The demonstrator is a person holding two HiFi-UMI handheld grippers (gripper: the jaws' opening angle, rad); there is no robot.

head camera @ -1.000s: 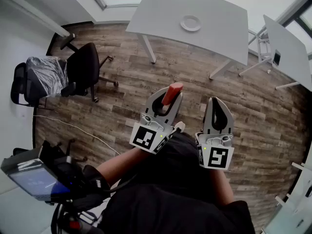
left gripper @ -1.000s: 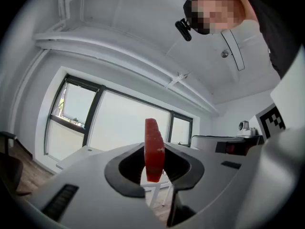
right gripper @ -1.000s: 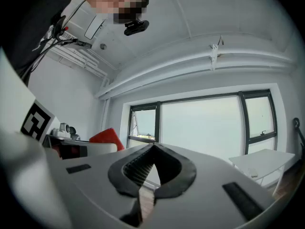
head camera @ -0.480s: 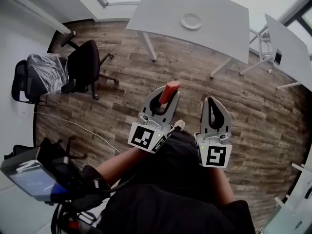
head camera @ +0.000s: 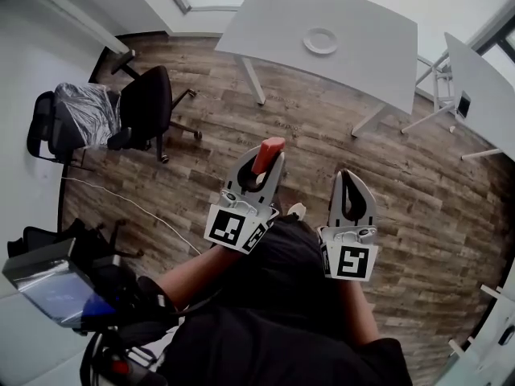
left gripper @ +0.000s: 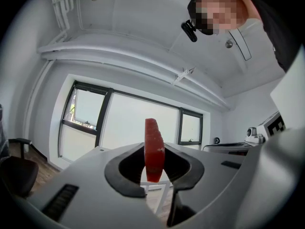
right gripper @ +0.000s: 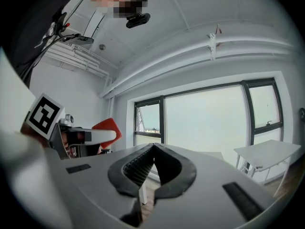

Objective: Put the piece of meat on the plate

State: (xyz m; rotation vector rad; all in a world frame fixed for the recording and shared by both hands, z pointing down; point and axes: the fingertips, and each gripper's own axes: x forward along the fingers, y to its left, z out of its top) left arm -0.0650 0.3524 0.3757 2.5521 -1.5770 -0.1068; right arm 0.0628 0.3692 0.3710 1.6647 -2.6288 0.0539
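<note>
Carrying: meat (head camera: 267, 153) pinched in left gripper (head camera: 259, 172); right gripper (head camera: 347, 182) closed, empty.
Meat is well short of the plate (head camera: 321, 40). Hold the pinch firm, then release low over plate centre.

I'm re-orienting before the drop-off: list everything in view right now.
piece of meat: one, red, upright between the left gripper's jaws
plate: one, white, on the table ahead
tables: two, white, one ahead, one at the right edge
office chairs: two, black, on the floor at left; the outer one draped in grey
cable: one, white, on the floor at left
floor: one, brown wood planks
screen device: one, dark with a lit screen, bottom left
left gripper: one, grey, shut on the meat
right gripper: one, grey, shut, empty
</note>
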